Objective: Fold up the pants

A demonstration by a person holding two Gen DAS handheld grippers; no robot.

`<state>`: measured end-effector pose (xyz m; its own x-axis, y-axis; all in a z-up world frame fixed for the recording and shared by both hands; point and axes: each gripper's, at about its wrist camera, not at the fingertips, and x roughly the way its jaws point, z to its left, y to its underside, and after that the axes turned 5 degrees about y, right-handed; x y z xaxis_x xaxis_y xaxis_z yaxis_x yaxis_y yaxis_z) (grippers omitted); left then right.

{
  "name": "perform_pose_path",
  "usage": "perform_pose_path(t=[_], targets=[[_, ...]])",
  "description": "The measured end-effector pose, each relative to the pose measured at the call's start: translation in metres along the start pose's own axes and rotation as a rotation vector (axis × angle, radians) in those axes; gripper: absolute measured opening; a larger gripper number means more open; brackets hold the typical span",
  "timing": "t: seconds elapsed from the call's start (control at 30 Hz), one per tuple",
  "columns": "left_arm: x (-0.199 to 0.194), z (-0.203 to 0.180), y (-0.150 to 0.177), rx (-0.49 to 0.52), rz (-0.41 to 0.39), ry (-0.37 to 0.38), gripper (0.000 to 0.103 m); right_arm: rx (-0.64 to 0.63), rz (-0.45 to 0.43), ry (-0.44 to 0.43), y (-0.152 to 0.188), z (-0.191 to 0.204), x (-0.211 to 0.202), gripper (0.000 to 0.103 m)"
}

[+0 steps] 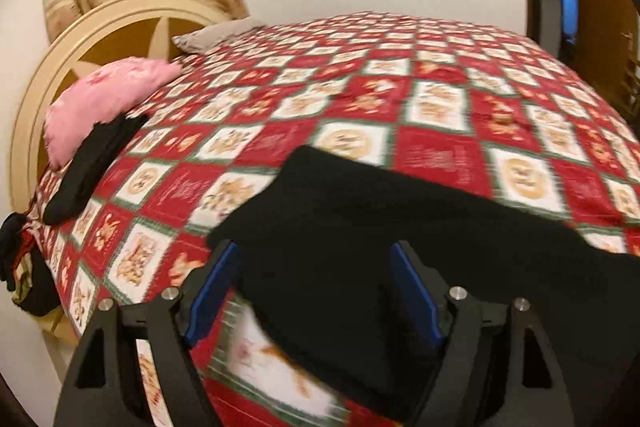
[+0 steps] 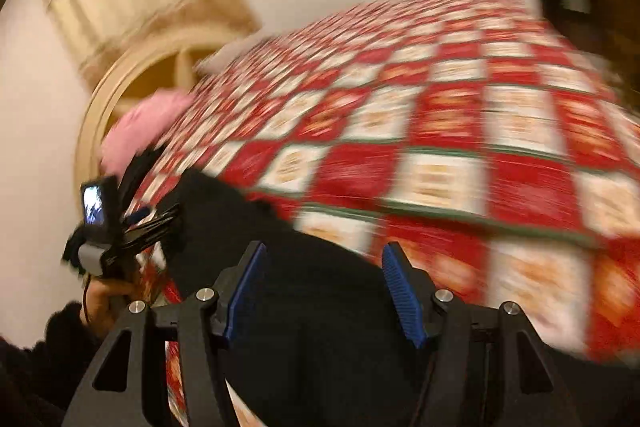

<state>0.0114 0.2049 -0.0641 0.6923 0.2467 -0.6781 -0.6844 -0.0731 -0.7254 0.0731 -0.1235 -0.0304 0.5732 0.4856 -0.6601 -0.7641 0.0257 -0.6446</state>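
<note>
Left wrist view: the left gripper (image 1: 314, 291) stands wide open above the black pants (image 1: 360, 227); the pads grip nothing. The pants lie flat on the red-and-white checked bedspread (image 1: 400, 87), running from centre toward 4 o'clock. A pink pillow (image 1: 104, 103) and a second dark folded garment (image 1: 92, 167) lie at 9 o'clock, against the cream headboard (image 1: 60, 67).

Right wrist view (blurred): the right gripper (image 2: 322, 291) is partly open, holding nothing. The pants (image 2: 300, 267) lie beneath it. At 9 o'clock, a hand (image 2: 106, 303) holds the left gripper (image 2: 120, 219).
</note>
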Motion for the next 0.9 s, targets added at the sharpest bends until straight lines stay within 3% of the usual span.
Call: perform_pose_path(t=[0.13, 0.2, 0.4, 0.57, 0.67, 0.8, 0.9], targets=[[0.028, 0.007, 0.005, 0.009, 0.057, -0.045, 0.081, -0.108, 0.086, -0.046, -0.020, 0.051, 0.079, 0.062], [0.028, 0.009, 0.009, -0.014, 0.035, -0.033, 0.082, -0.147, 0.138, -0.039, -0.018, 0.066, 0.106, 0.062], [0.029, 0.019, 0.013, -0.051, 0.022, 0.002, 0.085, -0.172, 0.186, -0.118, -0.006, 0.079, 0.116, 0.062], [0.033, 0.028, 0.013, -0.110, 0.046, 0.040, 0.090, -0.075, 0.215, -0.183, -0.017, 0.068, 0.135, 0.063], [0.033, 0.025, 0.012, -0.100, 0.052, 0.032, 0.090, 0.042, 0.268, -0.368, -0.025, 0.064, 0.152, 0.063], [0.034, 0.024, 0.009, -0.083, 0.066, 0.026, 0.090, 0.104, 0.256, -0.412, -0.030, 0.066, 0.168, 0.063], [0.035, 0.021, 0.007, -0.049, 0.075, 0.008, 0.091, 0.140, 0.205, -0.376, -0.040, 0.063, 0.169, 0.063]])
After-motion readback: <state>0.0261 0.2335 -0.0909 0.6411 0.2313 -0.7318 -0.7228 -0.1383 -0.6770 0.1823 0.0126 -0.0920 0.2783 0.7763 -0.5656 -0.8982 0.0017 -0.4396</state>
